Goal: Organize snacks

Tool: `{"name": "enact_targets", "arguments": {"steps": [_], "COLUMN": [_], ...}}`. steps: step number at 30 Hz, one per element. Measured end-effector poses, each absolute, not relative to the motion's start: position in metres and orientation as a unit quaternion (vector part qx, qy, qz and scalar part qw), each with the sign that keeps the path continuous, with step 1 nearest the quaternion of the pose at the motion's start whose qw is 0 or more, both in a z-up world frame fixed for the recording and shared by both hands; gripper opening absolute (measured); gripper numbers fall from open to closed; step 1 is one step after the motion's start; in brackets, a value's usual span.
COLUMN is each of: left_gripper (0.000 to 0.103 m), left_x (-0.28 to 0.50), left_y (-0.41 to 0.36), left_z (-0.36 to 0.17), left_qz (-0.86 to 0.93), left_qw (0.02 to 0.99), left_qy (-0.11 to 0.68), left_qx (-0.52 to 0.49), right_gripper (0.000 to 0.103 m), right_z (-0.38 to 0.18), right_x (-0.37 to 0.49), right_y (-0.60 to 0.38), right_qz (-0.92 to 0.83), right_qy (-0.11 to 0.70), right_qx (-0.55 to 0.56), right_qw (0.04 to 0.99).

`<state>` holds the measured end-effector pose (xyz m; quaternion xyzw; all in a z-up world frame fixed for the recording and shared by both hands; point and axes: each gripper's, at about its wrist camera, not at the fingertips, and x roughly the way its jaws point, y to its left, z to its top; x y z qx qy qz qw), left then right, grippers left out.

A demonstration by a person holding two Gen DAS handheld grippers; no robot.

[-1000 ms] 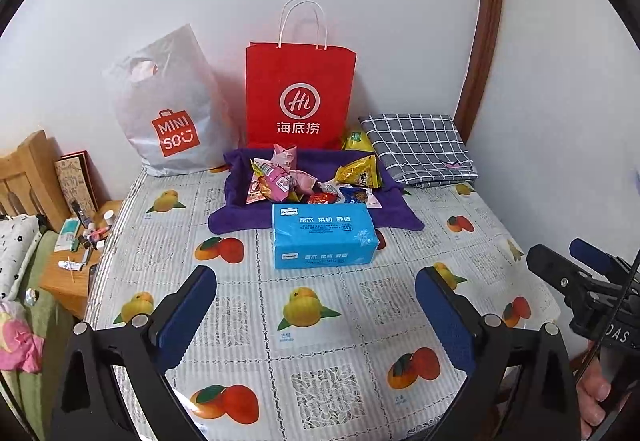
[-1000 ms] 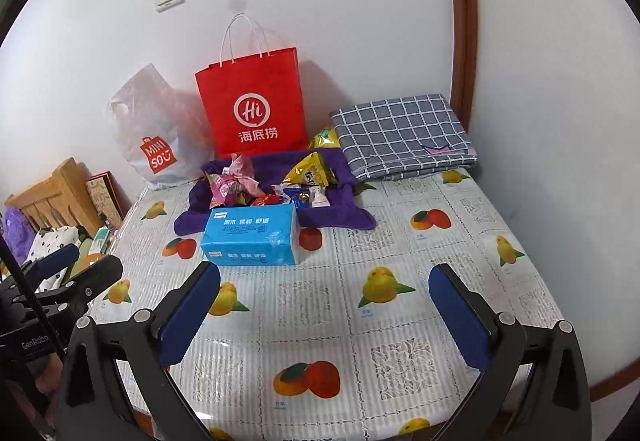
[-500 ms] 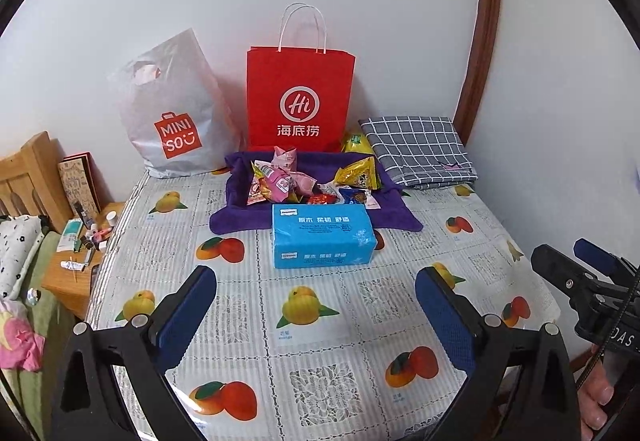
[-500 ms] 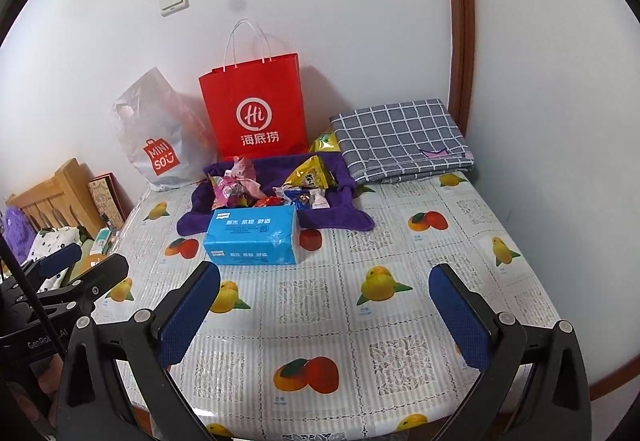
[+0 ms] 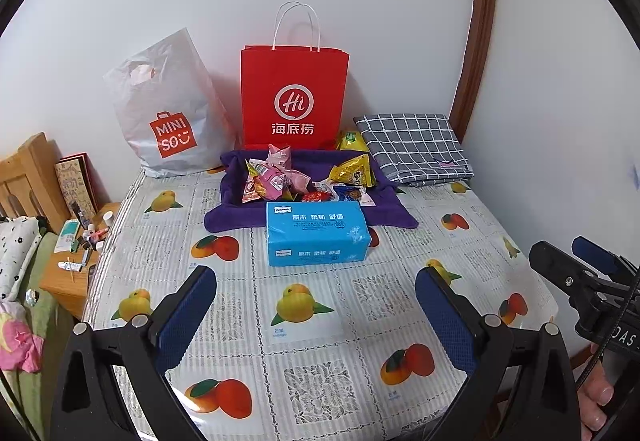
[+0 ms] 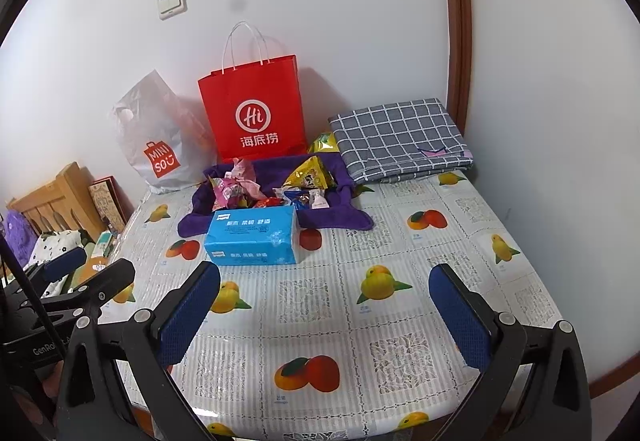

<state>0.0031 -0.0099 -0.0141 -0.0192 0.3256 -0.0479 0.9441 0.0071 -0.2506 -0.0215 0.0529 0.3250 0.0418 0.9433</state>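
Snacks [image 5: 304, 181] heaped on purple cloth [image 5: 236, 217] behind tissue box [image 5: 316, 233]. Our left tool [image 5: 316, 305] and right tool [image 6: 324, 301] hover released over desk [image 5: 320, 393]. We reach over box, pinch one wrapper edge.

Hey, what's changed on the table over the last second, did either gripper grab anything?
Nothing was grabbed or released. Both the left gripper and the right gripper stayed open and empty; the views only drifted slightly, as if the grippers eased back a touch. The blue tissue pack, the snacks on the purple cloth and the red bag have not moved.
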Motion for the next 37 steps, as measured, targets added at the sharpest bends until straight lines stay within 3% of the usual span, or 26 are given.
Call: {"name": "enact_targets", "arguments": {"steps": [37], "left_gripper": [0.101], "left_x": [-0.0009], "left_y": [-0.0118], "left_z": [-0.0107], "left_qz": [-0.045], "left_qw": [0.948], "left_qy": [0.314], "left_qx": [-0.016], "right_gripper": [0.103], "right_z": [-0.0157], "right_x": [-0.003], "right_y": [-0.2464], "right_qz": [0.049], "right_qy": [0.316], "right_qx": [0.057], "right_qw": [0.946]}}
